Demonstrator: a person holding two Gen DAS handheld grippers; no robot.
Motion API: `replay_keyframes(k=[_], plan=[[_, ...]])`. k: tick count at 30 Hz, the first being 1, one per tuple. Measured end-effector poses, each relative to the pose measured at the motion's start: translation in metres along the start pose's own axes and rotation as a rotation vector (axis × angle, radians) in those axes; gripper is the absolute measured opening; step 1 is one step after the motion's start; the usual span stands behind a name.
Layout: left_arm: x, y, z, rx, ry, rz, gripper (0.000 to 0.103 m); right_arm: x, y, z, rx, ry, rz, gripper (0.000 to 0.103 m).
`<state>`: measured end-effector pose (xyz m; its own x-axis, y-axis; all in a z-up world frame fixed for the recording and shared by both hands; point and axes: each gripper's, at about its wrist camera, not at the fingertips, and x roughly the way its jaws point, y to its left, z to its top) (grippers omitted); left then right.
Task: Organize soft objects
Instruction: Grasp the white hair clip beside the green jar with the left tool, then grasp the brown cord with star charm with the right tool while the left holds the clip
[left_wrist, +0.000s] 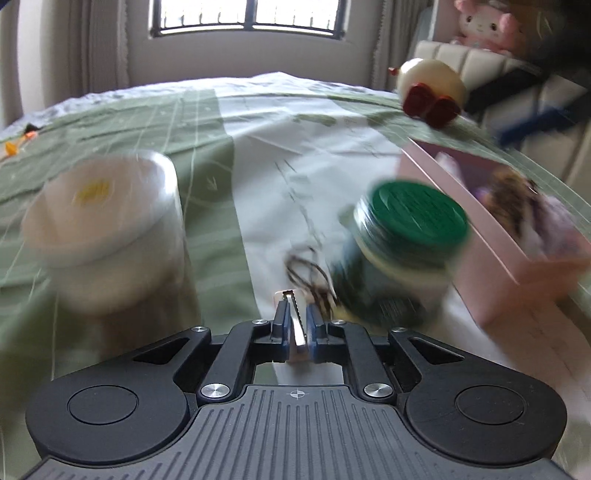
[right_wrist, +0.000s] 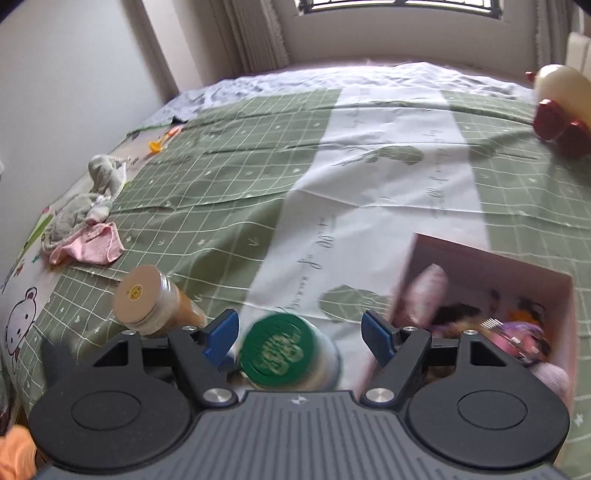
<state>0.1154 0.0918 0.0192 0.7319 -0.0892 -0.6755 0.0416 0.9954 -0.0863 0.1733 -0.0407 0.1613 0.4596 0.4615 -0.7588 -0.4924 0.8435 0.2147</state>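
The left gripper (left_wrist: 297, 314) has its jaws nearly together on a thin metal hair clip (left_wrist: 295, 321), toothed edge up and standing on edge between the pads, a sensible way to take something so flat off the bedspread (left_wrist: 258, 166), since a pinch on its sides is all that bites. Dark hair ties (left_wrist: 310, 273) lie just beyond the tips at twelve o'clock, loose on the white stripe, likely next in line. At two o'clock in the left wrist view sits the pink box (left_wrist: 491, 258), already holding a jumble of hair accessories, so that looks like the clip's destination. The green-lidded jar (left_wrist: 406, 251) stands between clip and box, and the white-lidded jar (left_wrist: 107, 221) at ten o'clock; both are blurred. Over on the other side, the right gripper (right_wrist: 299, 334) hangs with its blue pads spread wide and nothing pressed, the green-lidded jar right between the open jaws, the box at three o'clock. Socks and a pink cloth (right_wrist: 85, 229) wait at ten o'clock, well apart from the box: soft things seemingly not yet sorted. A cream plush with red feet (right_wrist: 561, 107) rests far off at two o'clock.
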Motion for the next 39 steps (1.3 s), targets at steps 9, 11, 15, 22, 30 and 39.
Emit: replay_keyframes(k=[9,11,15,22,30,39], plan=[[-0.057,0.032,-0.046,-0.019,0.002,0.010,0.012,0.078,0.082,0.023,-0.241,0.159,-0.058,0.055],[-0.061,0.043,-0.050,-0.029,0.000,-0.018,0.012,0.087,0.101,0.019,-0.326,0.218,-0.059,0.051],[-0.062,0.054,-0.056,-0.076,-0.017,-0.068,0.013,0.117,0.115,0.017,-0.372,0.334,-0.149,0.047],[-0.065,0.062,-0.064,-0.115,-0.067,-0.113,0.013,0.168,0.110,0.005,-0.375,0.439,-0.283,0.036],[-0.063,0.075,-0.064,-0.199,-0.063,-0.165,0.012,0.163,0.116,0.003,-0.361,0.416,-0.247,0.003],[-0.078,0.054,-0.049,-0.123,-0.065,-0.089,0.008,0.045,0.120,0.016,-0.306,0.207,-0.117,0.003]])
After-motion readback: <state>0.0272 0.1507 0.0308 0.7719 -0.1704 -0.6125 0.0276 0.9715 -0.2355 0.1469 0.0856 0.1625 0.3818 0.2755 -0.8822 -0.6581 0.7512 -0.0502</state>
